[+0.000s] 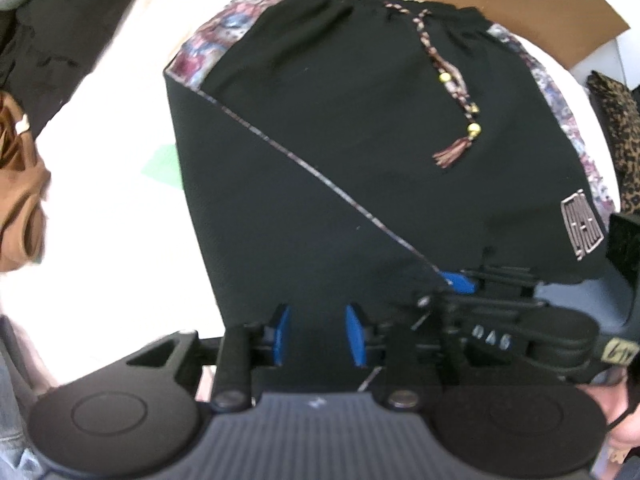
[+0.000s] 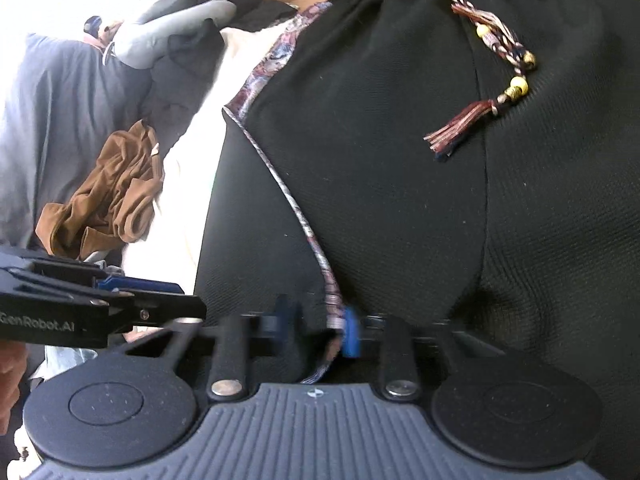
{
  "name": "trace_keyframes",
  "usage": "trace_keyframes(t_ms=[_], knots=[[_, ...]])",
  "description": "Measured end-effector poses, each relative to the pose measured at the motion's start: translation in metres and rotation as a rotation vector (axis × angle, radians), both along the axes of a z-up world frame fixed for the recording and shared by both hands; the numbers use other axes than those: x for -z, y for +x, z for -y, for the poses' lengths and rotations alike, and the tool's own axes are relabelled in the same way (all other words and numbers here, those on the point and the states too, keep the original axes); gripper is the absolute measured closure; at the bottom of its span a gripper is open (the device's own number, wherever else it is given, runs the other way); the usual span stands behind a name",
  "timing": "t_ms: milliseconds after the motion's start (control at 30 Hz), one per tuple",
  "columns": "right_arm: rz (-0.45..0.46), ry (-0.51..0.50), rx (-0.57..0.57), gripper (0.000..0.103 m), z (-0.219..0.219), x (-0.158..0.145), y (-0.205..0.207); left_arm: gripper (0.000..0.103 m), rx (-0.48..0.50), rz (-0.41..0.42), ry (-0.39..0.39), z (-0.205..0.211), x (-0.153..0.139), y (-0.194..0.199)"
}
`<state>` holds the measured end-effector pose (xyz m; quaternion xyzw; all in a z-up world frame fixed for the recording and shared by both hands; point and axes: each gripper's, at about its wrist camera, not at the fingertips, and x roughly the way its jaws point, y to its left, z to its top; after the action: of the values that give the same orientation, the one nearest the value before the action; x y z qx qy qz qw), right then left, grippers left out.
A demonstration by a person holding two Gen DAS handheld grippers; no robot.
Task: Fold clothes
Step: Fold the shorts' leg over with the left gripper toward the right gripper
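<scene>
Black fabric fills the left wrist view: the shorts (image 1: 340,140) lie flat on the white desk (image 1: 100,160), waistband far, one leg folded across so a patterned seam (image 1: 320,176) runs diagonally. The left tool (image 1: 318,334) hovers at the near hem, blue pads apart, nothing between them. The right tool (image 1: 460,280) sits just right of it on the hem corner.

Right wrist view now: the right tool (image 2: 316,330) is clamped on the shorts' (image 2: 400,180) patterned trim (image 2: 334,300), cloth bunched between the pads. The left tool (image 2: 140,284) waits at near left, beside a brown garment (image 2: 116,200). My read: the left should bite the hem squarely before both lift together toward the waistband, keeping the tassel (image 2: 456,128) from snagging.
</scene>
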<state>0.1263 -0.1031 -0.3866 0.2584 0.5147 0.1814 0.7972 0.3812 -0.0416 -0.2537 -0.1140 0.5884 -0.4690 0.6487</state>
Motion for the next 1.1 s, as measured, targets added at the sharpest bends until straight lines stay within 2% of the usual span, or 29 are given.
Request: trace_keyframes(t_ms=[100, 267, 400, 533, 633, 733, 833, 967, 1100], knots=[[-0.022, 0.012, -0.012, 0.097, 0.004, -0.001, 0.0, 0.064, 0.021, 0.006, 0.03, 0.0, 0.007, 0.0], [-0.039, 0.011, -0.038, 0.098, 0.011, -0.014, -0.004, 0.063, 0.078, 0.008, 0.095, 0.002, 0.018, -0.003], [-0.036, -0.007, -0.066, 0.1, 0.02, -0.031, -0.008, 0.051, 0.113, 0.004, 0.121, 0.001, 0.023, -0.005], [-0.044, -0.011, -0.089, 0.1, 0.033, -0.046, -0.014, 0.051, 0.119, 0.003, 0.13, -0.001, 0.024, -0.003], [-0.042, -0.034, -0.106, 0.1, 0.042, -0.057, -0.02, 0.045, 0.116, 0.004, 0.133, -0.001, 0.023, 0.0], [-0.052, -0.043, -0.098, 0.1, 0.054, -0.067, -0.024, 0.041, 0.151, 0.014, 0.147, 0.0, 0.022, 0.001], [-0.101, -0.042, -0.065, 0.1, 0.063, -0.071, -0.024, 0.039, 0.188, 0.007, 0.16, -0.001, 0.024, -0.004], [-0.097, -0.099, -0.091, 0.1, 0.069, -0.087, -0.024, 0.034, 0.201, -0.024, 0.159, -0.001, 0.026, -0.014], [-0.086, -0.137, -0.055, 0.101, 0.083, -0.102, -0.026, 0.015, 0.216, -0.043, 0.134, 0.002, 0.024, -0.017]])
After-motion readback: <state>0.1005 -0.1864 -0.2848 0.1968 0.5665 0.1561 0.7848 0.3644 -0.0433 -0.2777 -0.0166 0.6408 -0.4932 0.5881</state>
